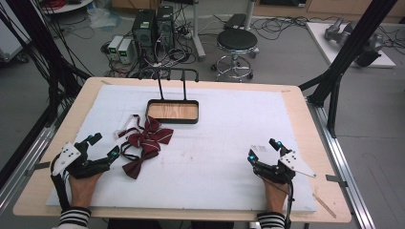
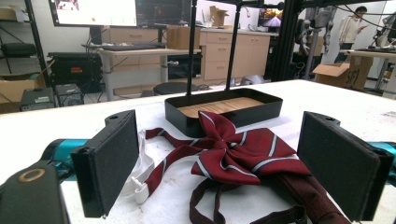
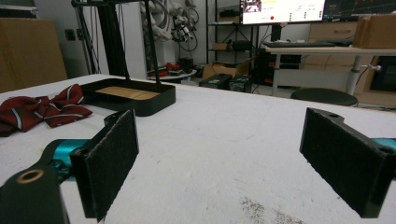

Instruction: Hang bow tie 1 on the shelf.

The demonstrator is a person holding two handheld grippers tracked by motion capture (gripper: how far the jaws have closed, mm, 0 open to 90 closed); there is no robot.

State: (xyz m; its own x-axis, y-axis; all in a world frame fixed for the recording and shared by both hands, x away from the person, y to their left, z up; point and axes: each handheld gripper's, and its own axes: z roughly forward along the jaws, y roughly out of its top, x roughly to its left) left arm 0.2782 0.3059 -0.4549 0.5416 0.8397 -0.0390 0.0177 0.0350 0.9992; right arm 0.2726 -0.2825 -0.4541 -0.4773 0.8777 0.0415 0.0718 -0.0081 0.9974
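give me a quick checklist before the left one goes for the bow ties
1. Left hand-held gripper open: ok, jaws stand wide with nothing between the pads.
2. Aimed at the target: ok, in the left gripper view the striped bow tie lies straight ahead between the jaws.
3. Bow ties separate: not ok, the striped one overlaps the plain dark red bow tie and their straps tangle.
4. White strap end free of the near jaw: cannot tell, it lies right beside it.
5. Black tray free to receive: ok, its wooden floor is bare.
6. Right hand-held gripper out of the way: ok, open, resting apart on the white mat.
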